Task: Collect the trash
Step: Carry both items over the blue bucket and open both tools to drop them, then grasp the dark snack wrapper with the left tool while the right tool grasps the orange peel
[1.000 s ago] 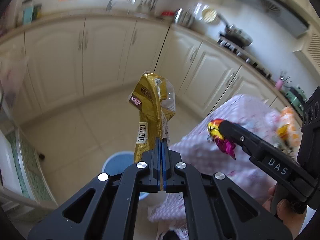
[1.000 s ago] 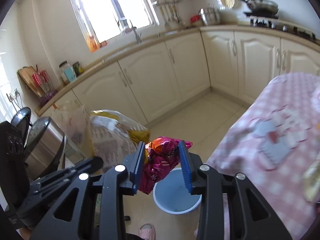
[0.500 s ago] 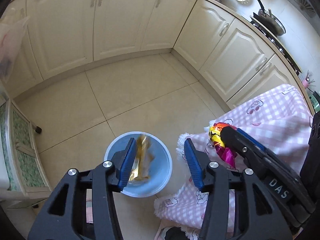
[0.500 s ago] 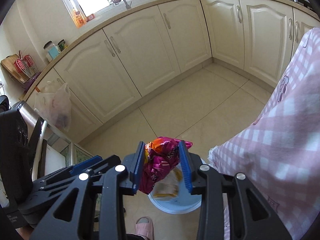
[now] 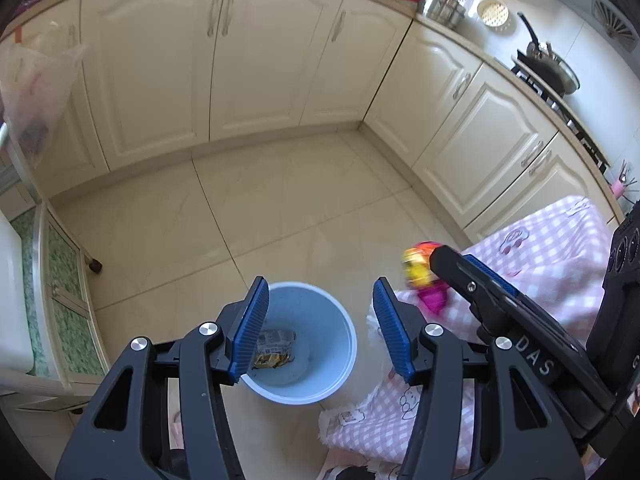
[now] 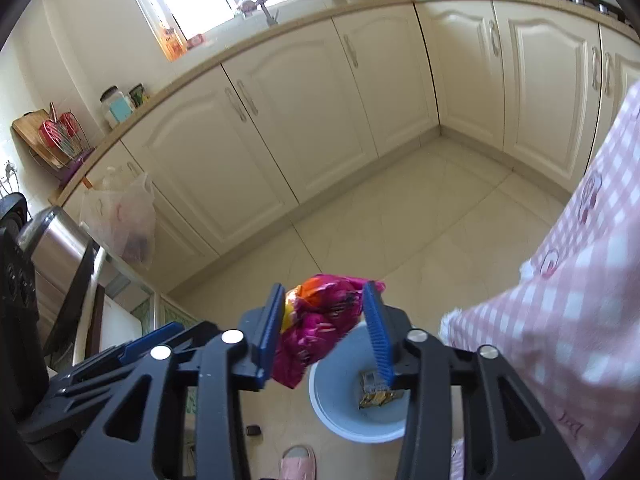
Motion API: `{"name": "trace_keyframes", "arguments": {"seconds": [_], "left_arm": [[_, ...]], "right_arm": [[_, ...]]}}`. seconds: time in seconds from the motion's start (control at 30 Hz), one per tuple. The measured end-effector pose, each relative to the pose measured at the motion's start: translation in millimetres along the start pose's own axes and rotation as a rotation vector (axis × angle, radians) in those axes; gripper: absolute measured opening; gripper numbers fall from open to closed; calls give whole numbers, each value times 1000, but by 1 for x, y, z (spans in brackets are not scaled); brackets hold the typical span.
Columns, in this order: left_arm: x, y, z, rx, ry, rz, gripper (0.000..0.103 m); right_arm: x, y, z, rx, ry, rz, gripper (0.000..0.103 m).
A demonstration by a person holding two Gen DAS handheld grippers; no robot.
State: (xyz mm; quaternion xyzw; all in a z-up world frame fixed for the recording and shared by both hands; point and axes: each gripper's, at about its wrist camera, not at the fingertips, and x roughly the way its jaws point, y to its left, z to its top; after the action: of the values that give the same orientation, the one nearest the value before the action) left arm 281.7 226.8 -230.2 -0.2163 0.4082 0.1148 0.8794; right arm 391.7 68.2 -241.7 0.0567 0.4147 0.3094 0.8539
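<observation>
The left gripper [image 5: 318, 328] hangs with its jaws spread wide and nothing between them, right above the blue bin [image 5: 304, 344] on the floor. Down in the bin lies a gold wrapper [image 5: 274, 350], flat on the bottom. Over to the right gripper [image 6: 326, 332]: its blue pads are pressed onto a crumpled pink and orange wrapper [image 6: 316, 328], which bulges above the jaws and sags below them. From the right wrist view that wrapper hangs beside the bin's near-left rim rather than over its middle. The pink checked tablecloth [image 5: 552, 264] drapes close by on the right, its fringe just beside the bin. Beyond that, pale floor tiles [image 5: 280, 208] and cream cabinets [image 5: 256, 64].

The risk looks plain: let go from here and a light, crumpled wrapper could drift, clip the rim and land on the tiles. It could also cling to a ribbed pad. Centring over the bin first seems wise
</observation>
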Motion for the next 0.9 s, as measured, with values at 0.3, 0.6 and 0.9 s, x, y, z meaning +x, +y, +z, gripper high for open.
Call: {"name": "trace_keyframes", "arguments": {"seconds": [0.3, 0.6, 0.9], "left_arm": [[-84, -46, 2, 67, -131, -96, 52], [-167, -156, -35, 278, -216, -298, 57], [-176, -256, -98, 517, -115, -443, 59]], "right_arm": [[-103, 21, 16, -64, -169, -112, 54], [-276, -16, -20, -29, -357, -347, 59], [-379, -115, -88, 173, -364, -543, 60]]}}
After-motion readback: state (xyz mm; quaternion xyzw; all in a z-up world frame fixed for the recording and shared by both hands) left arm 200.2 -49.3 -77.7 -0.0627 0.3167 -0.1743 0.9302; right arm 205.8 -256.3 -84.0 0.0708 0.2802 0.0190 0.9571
